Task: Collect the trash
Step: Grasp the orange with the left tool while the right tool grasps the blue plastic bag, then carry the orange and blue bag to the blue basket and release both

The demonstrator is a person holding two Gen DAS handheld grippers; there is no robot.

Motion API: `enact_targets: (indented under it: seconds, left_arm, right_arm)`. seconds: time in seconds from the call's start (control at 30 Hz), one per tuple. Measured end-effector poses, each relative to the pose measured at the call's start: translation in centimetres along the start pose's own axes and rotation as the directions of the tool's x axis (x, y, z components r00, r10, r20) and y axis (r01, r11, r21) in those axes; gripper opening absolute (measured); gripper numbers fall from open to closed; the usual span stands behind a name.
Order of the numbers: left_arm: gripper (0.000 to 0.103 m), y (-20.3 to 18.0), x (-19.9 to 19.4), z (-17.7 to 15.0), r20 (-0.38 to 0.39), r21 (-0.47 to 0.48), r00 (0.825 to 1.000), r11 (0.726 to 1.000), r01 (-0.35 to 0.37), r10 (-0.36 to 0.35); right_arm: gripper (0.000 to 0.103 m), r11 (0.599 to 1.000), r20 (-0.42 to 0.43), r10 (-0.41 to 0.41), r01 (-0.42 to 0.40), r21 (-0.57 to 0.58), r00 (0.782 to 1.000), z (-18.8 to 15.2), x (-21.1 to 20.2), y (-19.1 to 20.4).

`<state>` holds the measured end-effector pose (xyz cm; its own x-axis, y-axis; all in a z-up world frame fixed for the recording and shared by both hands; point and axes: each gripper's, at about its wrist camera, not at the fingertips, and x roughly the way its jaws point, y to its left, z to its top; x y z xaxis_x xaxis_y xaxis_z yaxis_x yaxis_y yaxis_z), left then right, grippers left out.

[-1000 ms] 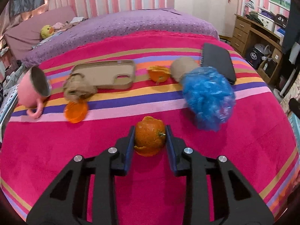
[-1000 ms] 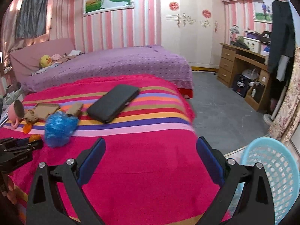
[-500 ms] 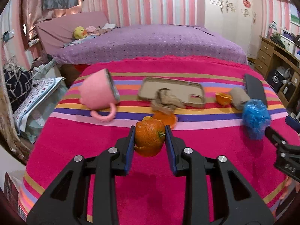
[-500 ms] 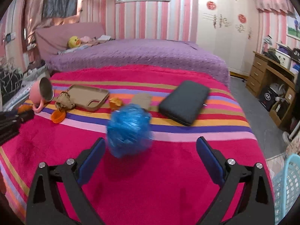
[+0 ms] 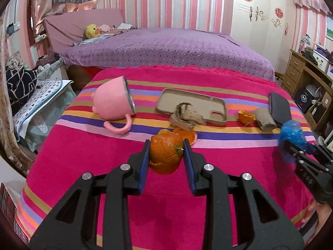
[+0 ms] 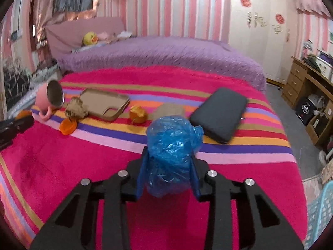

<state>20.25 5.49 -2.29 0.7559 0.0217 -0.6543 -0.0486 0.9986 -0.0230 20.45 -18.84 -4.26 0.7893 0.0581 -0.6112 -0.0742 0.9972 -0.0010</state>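
Observation:
My left gripper [image 5: 166,156] is shut on an orange peel [image 5: 166,155] and holds it above the striped blanket [image 5: 83,166]. My right gripper [image 6: 169,162] is shut on a crumpled blue plastic bag [image 6: 171,152], which also shows at the right of the left wrist view [image 5: 291,139]. On the blanket lie a second orange peel piece [image 5: 187,135], a crumpled brown paper [image 5: 185,117], another peel [image 5: 245,116] and a brown paper roll [image 5: 265,120].
A pink mug [image 5: 113,106] lies on its side at the left. A tan phone case [image 5: 191,106] and a dark flat case [image 5: 280,108] lie on the blanket. A light blue basket [image 6: 318,214] stands on the floor at the right. A purple bed [image 5: 166,48] is behind.
My right gripper closed on the blue bag, which stood loose between its open fingers before. My left gripper drew back and left with the orange peel still held.

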Motion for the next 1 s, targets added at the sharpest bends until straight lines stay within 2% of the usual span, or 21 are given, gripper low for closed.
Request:
enact_targets:
  seconds: [0.27,0.5,1.0]
  left_arm:
    - [0.029,-3.9,-1.6,-0.3,0.028,0.021,0.998,0.998,0.061,-0.062]
    - [0.029,-8.6,-2.1,-1.3,0.019,0.053,0.994,0.993,0.102,-0.103]
    - [0.029,-17.1,-2.5,-3.9,0.028,0.14,0.996,0.987,0.076,-0.081]
  right_arm:
    - [0.035,0.996,0.075,-0.033,0.027,0.087,0.997,-1.7,-5.6,-6.4]
    - [0.035,0.993,0.083,-0.059,0.049,0.109,0.995,-3.3,-6.8,-10.5]
    - [0.035,0.991,0.127,-0.082,0.067,0.114,0.989,-4.3,-10.3,-17.8]
